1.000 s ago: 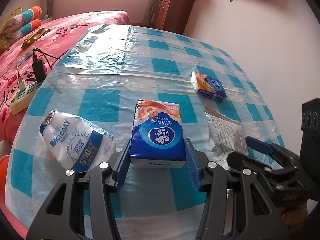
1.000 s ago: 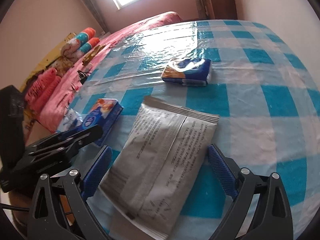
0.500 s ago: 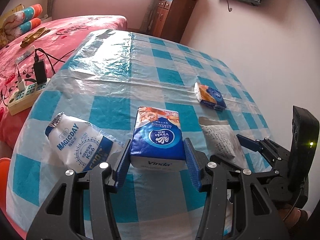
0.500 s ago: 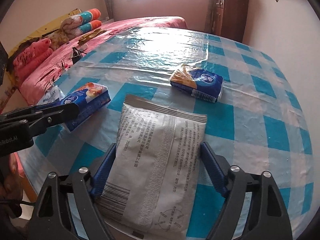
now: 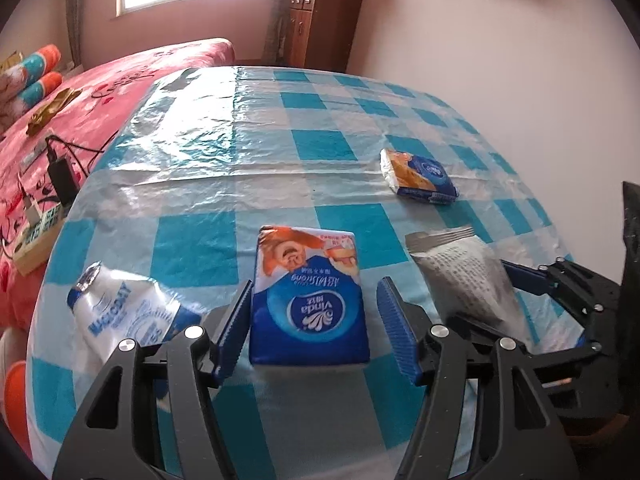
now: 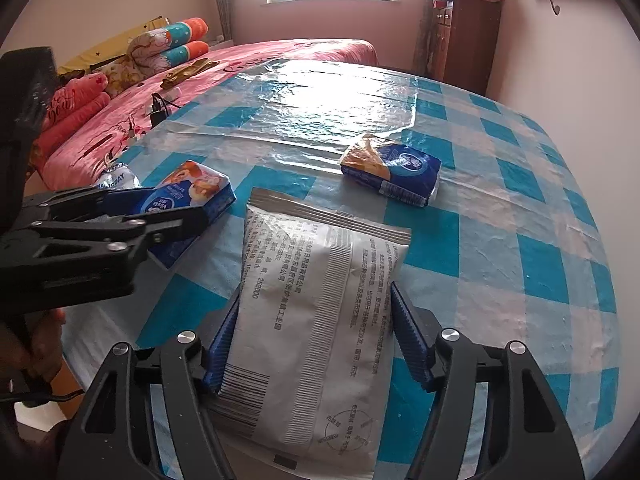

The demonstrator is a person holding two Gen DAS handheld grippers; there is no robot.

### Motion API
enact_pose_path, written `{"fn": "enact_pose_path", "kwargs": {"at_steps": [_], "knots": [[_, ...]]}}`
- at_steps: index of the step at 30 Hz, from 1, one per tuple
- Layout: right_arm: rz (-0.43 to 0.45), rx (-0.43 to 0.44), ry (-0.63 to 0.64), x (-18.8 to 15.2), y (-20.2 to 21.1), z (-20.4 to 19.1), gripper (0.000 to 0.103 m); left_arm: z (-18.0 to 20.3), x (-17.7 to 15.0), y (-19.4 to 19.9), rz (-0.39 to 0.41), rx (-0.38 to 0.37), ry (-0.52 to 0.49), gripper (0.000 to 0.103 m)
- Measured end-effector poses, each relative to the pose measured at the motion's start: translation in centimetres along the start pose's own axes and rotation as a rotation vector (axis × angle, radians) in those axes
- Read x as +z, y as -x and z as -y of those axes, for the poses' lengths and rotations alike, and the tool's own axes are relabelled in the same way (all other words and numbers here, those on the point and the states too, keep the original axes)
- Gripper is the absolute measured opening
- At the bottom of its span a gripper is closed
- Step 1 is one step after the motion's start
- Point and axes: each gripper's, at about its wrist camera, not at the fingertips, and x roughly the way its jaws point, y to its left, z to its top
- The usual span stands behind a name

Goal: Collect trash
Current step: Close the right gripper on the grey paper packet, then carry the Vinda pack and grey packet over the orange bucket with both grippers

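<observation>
Blue-and-white checked plastic covers the desk (image 5: pixel 328 148), beside a pink bed (image 6: pixel 280 52). Near its front edge, a grey foil packet (image 6: pixel 320 312) is pinched between the right claw (image 6: pixel 316 340) fingers. Left of it, the blue Vinda tissue pack (image 5: pixel 308 300) sits inside the left claw (image 5: pixel 312 324), whose fingers stand parted with a small gap on the right side. A white MAGICDAY bag (image 5: pixel 120 316) lies further left; a second tissue pack (image 6: pixel 394 170) sits well behind.

Both black grippers: blue ridged fingers (image 5: pixel 394 330), silver screws (image 6: pixel 450 335), bare hand (image 6: pixel 38 344)
</observation>
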Motion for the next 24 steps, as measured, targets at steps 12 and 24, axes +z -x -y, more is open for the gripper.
{"fn": "enact_pose_path", "kwargs": {"at_steps": [12, 24], "knots": [[0.012, -0.006, -0.007, 0.2, 0.8, 0.1, 0.068, -0.6, -0.1, 0.2, 0.017, 0.014, 0.048, 0.052], [0.041, -0.002, 0.000, 1.1, 2.0, -0.3, 0.068, -2.6, 0.4, 4.5, 0.103, 0.053, 0.085, 0.052]]}}
